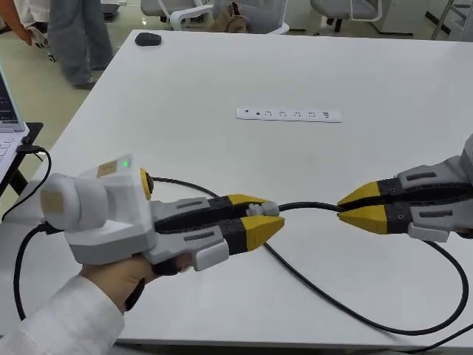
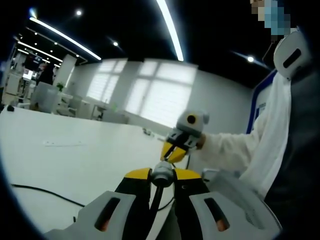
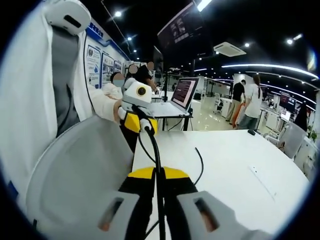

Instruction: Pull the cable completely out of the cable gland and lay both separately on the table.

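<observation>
A small grey cable gland (image 1: pixel 261 210) sits between the yellow jaws of my left gripper (image 1: pixel 272 214), which is shut on it above the white table (image 1: pixel 222 81). From the gland a black cable (image 1: pixel 310 206) runs taut to the right. My right gripper (image 1: pixel 341 208) is shut on that cable a short way from the gland. In the left gripper view the gland (image 2: pixel 162 173) shows head-on in the left gripper (image 2: pixel 162 176), with the right gripper (image 2: pixel 168 156) beyond it. In the right gripper view the cable (image 3: pixel 158 150) leads from the right gripper (image 3: pixel 159 173) to the gland (image 3: pixel 145 125).
More of the black cable lies in loops on the table near its front edge (image 1: pixel 355 314) and off to the left (image 1: pixel 22 259). A white power strip (image 1: pixel 288 115) lies mid-table and a black mouse (image 1: pixel 148 39) at the far edge. A laptop (image 1: pixel 7 111) stands at the left.
</observation>
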Motion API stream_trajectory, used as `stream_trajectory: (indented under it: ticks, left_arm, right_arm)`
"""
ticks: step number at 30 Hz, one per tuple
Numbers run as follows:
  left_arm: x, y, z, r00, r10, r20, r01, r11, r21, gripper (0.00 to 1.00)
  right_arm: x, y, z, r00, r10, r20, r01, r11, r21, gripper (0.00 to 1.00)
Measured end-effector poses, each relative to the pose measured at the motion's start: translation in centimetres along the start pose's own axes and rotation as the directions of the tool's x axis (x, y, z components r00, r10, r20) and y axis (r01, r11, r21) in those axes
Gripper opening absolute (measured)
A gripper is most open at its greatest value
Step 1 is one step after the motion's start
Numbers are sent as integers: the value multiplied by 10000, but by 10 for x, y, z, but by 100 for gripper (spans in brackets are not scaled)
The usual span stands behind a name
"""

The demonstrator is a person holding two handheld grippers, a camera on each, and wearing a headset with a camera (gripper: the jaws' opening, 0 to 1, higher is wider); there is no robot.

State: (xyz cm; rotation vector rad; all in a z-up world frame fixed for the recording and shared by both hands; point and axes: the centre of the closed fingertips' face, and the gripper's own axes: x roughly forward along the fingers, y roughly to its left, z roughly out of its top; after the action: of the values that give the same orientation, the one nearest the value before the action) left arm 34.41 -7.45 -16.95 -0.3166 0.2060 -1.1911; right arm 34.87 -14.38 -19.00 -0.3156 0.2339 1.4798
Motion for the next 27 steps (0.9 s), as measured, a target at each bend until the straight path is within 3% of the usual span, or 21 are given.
stream_trajectory:
  ticks: [14, 27]
  left_arm:
    - [-3, 4, 1, 9999, 136, 91, -135, 9999, -78, 18]
    - [-2, 3, 0, 10000, 91, 33, -91, 9999, -49, 18]
  right_arm:
    - [-23, -10, -39, 9953, -780, -579, 821, 9940, 724, 3]
    - [-24, -10, -45, 9924, -926, -811, 1013, 9887, 1109, 6]
